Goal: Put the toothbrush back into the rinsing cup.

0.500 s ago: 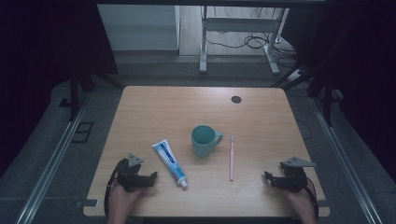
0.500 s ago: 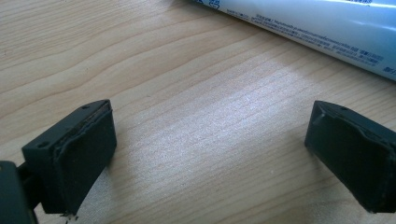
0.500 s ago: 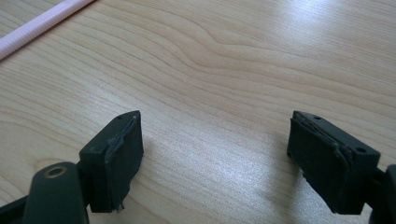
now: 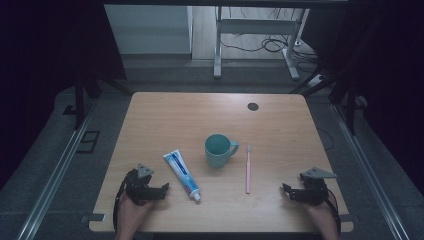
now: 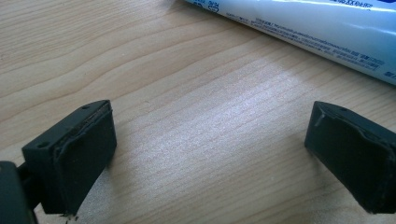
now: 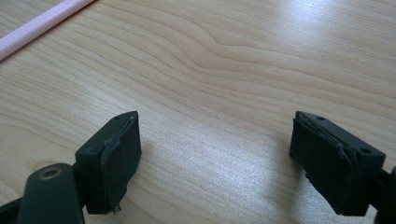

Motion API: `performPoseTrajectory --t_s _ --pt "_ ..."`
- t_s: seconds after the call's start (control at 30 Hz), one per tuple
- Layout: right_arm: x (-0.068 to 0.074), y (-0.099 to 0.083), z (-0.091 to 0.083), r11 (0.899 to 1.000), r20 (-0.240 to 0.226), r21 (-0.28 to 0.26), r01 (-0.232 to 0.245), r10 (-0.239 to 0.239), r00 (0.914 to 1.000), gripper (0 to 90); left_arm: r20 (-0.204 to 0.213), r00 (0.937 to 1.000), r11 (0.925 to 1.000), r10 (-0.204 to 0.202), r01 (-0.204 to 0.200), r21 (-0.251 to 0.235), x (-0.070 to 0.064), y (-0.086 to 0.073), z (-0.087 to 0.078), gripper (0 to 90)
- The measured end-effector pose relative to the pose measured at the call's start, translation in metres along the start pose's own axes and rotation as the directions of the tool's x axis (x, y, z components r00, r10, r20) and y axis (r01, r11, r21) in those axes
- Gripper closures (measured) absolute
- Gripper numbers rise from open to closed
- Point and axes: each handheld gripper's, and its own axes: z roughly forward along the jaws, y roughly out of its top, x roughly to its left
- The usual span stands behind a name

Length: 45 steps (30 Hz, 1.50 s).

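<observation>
Table (image 4: 165, 115) bare btwn toothpaste (image 4: 182, 174), left gripper (image 4: 165, 189).

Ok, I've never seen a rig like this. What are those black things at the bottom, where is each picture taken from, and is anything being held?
They are two hand-held grippers. The high view looks down on the pale wooden table; the left gripper and right gripper rest near its front edge. The other two pictures come from cameras riding on each gripper, looking along its black fingers. On the table lie a white-and-blue toothpaste tube, a teal ceramic mug and a pink plastic toothbrush. Both grippers are open and hold nothing.
</observation>
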Motion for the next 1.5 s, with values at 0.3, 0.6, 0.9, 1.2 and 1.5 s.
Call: performPoseTrajectory --t_s 0.3,0.6,0.9,1.2,1.5 --pt "0.000 0.000 0.000 1.000 -0.001 -0.001 0.002 -0.002 1.0000 16.2 0.000 1.0000 1.0000 0.000 0.000 0.000 0.000 0.000 0.000 2.2" --pt "0.000 0.000 -0.001 1.000 -0.013 -0.008 0.009 -0.009 0.9999 19.6 0.000 1.0000 1.0000 0.000 0.000 0.000 0.000 0.000 0.000 2.2" --pt "-0.002 0.000 -0.002 1.000 -0.030 -0.012 -0.001 0.000 0.9995 21.2 0.000 1.0000 1.0000 0.000 0.000 0.000 0.000 0.000 0.000 2.2" --pt "-0.002 0.006 -0.010 0.999 -0.038 -0.011 -0.032 0.031 0.9988 24.0 0.000 1.0000 1.0000 0.000 0.000 0.000 0.000 0.000 0.000 2.1" --pt "0.003 0.011 -0.012 0.999 -0.070 0.014 -0.034 0.035 0.9970 28.3 0.000 1.0000 1.0000 0.000 0.000 0.000 0.000 0.000 0.000 2.2"
